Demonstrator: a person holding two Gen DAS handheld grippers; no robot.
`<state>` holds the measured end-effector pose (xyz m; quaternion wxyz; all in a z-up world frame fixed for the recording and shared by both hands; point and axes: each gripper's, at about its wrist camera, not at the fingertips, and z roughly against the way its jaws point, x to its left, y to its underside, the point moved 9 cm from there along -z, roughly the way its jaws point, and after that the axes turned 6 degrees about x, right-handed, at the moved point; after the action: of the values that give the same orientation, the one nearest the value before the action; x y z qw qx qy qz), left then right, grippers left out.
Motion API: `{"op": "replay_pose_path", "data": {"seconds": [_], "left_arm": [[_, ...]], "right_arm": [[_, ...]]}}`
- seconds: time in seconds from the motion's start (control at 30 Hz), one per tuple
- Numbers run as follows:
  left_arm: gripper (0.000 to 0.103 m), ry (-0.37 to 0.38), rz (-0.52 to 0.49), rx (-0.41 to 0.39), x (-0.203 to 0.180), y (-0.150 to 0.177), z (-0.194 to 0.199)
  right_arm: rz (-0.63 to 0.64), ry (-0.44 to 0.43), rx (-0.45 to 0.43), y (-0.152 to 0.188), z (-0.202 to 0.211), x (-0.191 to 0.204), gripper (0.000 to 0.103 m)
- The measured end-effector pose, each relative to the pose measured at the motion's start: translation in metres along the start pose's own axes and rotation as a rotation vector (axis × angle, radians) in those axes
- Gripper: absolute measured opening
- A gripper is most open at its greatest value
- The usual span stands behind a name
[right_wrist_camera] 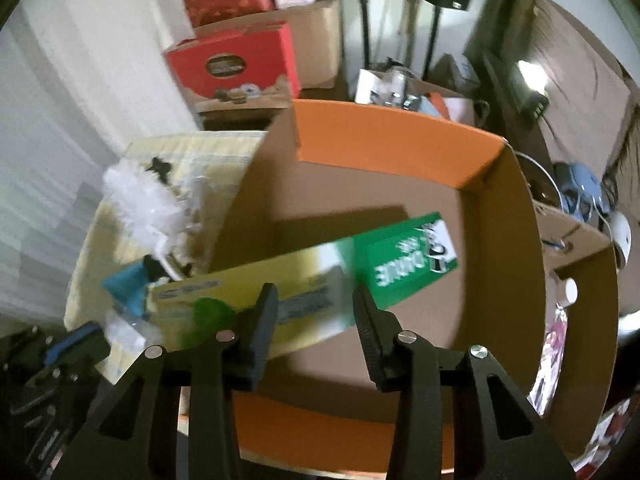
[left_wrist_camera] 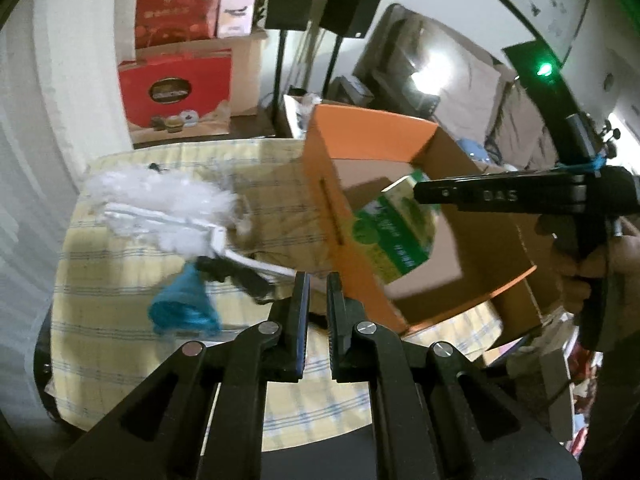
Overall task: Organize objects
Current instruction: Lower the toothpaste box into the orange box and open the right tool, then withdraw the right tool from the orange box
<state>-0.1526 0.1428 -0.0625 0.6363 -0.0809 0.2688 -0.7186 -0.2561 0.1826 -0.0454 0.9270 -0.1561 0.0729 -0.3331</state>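
Both views dim, indoor, colours muddy. Strong fisheye: black vignette at corners, straight edges bowed toward the rim. Brightest source a white lamp glare (left_wrist_camera: pixel 426 74), upper right of the frame, blown out; same glare (right_wrist_camera: pixel 530 74) in the right wrist view. Green LED flare (left_wrist_camera: pixel 544 68) at upper right. Motion blur smears mid-frame; a hard shadow lies inside the orange box (right_wrist_camera: pixel 384 142).

Matt corrugated cardboard box (right_wrist_camera: pixel 500 264), orange outside; printed paperboard carton (right_wrist_camera: pixel 304 280); woven checked tablecloth (left_wrist_camera: pixel 100 344); fluffy white duster (left_wrist_camera: pixel 160 204).
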Motion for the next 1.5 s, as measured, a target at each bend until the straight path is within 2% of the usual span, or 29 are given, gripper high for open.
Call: {"op": "replay_pose_path", "data": {"seconds": [0.03,0.17,0.27,0.4,0.67,0.73,0.8,0.87,0.93,1.1,1.23,1.43,1.47,1.5], "left_arm": [[0.006,-0.007,0.003,0.001,0.003,0.0,0.0],[0.006,-0.049,0.012,0.008,0.02,0.002,0.003],[0.006,-0.078,0.024,0.014,0.033,0.002,0.004],[0.01,-0.097,0.048,0.013,0.048,0.003,0.007],[0.043,-0.099,0.109,0.008,0.069,0.009,0.012],[0.047,-0.1,0.119,0.008,0.072,0.01,0.013],[0.05,-0.105,0.124,0.009,0.076,0.01,0.013],[0.059,-0.115,0.128,0.01,0.081,0.011,0.013],[0.064,-0.122,0.135,0.009,0.087,0.014,0.013],[0.068,-0.14,0.15,0.034,0.104,0.025,0.005],[0.073,-0.143,0.171,0.054,0.119,0.037,0.0],[0.073,-0.151,0.184,0.064,0.134,0.048,-0.004],[0.073,-0.155,0.185,0.068,0.137,0.05,-0.006],[0.073,-0.161,0.185,0.07,0.138,0.051,-0.008]], "right_arm": [[0.013,-0.002,-0.002,-0.002,0.001,0.006,0.038],[0.044,-0.034,-0.004,-0.007,0.007,0.028,0.019],[0.045,-0.041,-0.001,-0.011,0.006,0.036,0.016],[0.039,-0.088,-0.005,-0.016,0.01,0.048,0.016],[0.11,-0.11,-0.005,-0.018,0.007,0.085,0.016],[0.135,-0.098,0.008,-0.014,0.002,0.089,0.016],[0.142,-0.081,0.022,-0.01,-0.004,0.087,0.016],[0.142,-0.058,0.031,-0.007,-0.009,0.079,0.016],[0.129,-0.046,0.038,-0.004,-0.012,0.071,0.016],[0.096,-0.019,0.052,0.005,-0.018,0.049,0.021],[0.118,0.023,0.067,0.018,-0.023,0.039,0.021],[0.089,0.038,0.08,0.034,-0.028,0.023,0.021],[0.081,0.026,0.07,0.033,-0.026,0.024,0.023],[0.078,0.01,0.059,0.031,-0.023,0.026,0.03]]}}
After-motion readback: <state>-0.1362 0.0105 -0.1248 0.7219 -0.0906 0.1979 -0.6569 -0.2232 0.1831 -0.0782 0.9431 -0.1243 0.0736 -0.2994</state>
